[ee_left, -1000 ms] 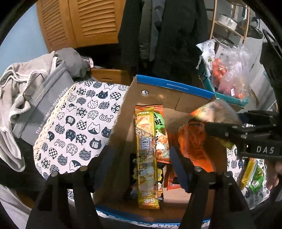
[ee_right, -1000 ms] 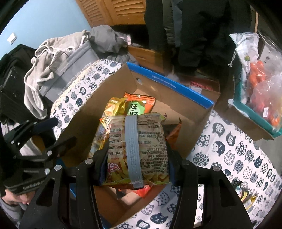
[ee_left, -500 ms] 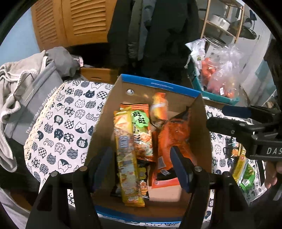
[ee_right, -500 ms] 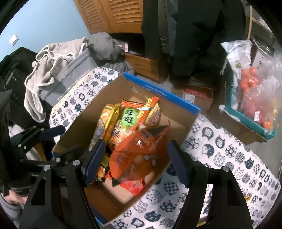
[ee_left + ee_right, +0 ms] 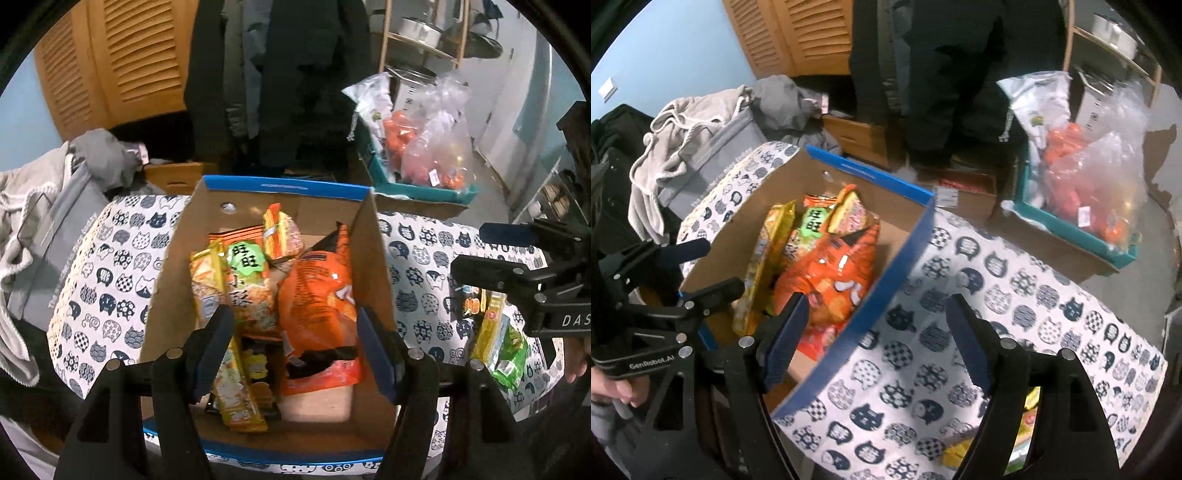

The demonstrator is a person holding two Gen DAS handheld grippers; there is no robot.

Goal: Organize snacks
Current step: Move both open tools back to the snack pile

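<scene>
A cardboard box with a blue rim (image 5: 284, 186) (image 5: 871, 173) stands on the cat-print cloth. Inside lie an orange bag (image 5: 317, 295) (image 5: 831, 273), a long yellow packet (image 5: 207, 280), a green-labelled pack (image 5: 247, 280) and a small striped pack (image 5: 282, 230) at the back. My left gripper (image 5: 293, 321) hangs open over the box with nothing between its fingers. My right gripper (image 5: 877, 306) straddles the box's right wall above the cloth; its jaws are opening and hold nothing. Loose green and yellow snacks (image 5: 495, 332) lie on the cloth to the right.
The cat-print cloth (image 5: 110, 280) covers the table. Grey clothes (image 5: 44, 206) pile up at the left. A teal crate with plastic bags (image 5: 424, 162) sits behind on the right. Dark coats and a louvred wooden door stand behind. A hand (image 5: 613, 387) holds the left gripper.
The right gripper let go of the striped pack, which now lies in the box, and its jaws spread as it drew off to the right. The left gripper shifted back over the box.
</scene>
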